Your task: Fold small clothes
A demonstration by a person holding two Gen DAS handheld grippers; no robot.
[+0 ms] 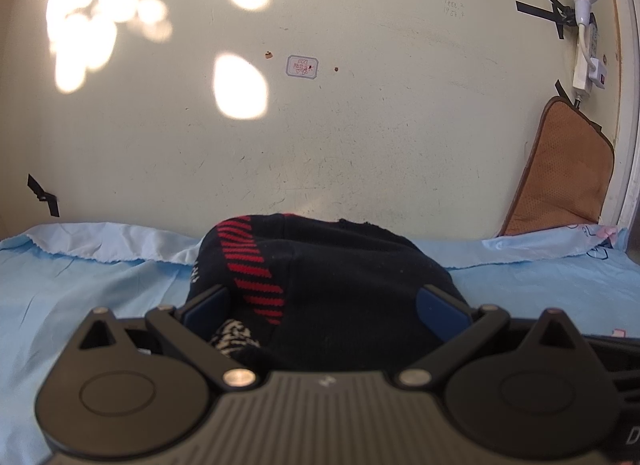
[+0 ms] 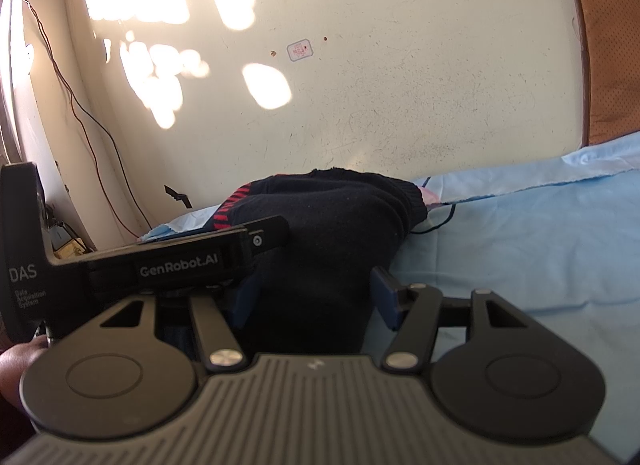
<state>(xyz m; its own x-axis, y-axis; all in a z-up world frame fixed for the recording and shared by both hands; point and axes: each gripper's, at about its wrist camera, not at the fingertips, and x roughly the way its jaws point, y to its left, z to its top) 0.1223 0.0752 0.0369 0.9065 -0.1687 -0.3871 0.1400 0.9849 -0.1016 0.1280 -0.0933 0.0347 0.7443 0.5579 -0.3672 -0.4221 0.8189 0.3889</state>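
Both hand-held grippers are closing in on the same dark garment: the left hand-held gripper (image 1: pixel 324 301) is standing with its blue pads (image 1: pixel 440 305) spread wide on either side of the black knit piece (image 1: pixel 344 277), and the right hand-held gripper (image 2: pixel 316 297) is likewise straddling the cloth, its jaws held well apart; whether the pads are actually pressing into the fabric cannot be told from either view. That black knit piece, carrying a slanted band of red stripes (image 1: pixel 250 265) and a speckled white patch (image 1: pixel 236 339), is lying bunched in a rounded heap on a light blue sheet (image 1: pixel 92 289). In the right wrist view the left tool's black body is reaching in from the left, just beside the heap. Behind the sheet a cream wall (image 1: pixel 360 125) is catching bright patches of sunlight, and a brown cushion (image 1: pixel 560 169) is leaning against it at the right.
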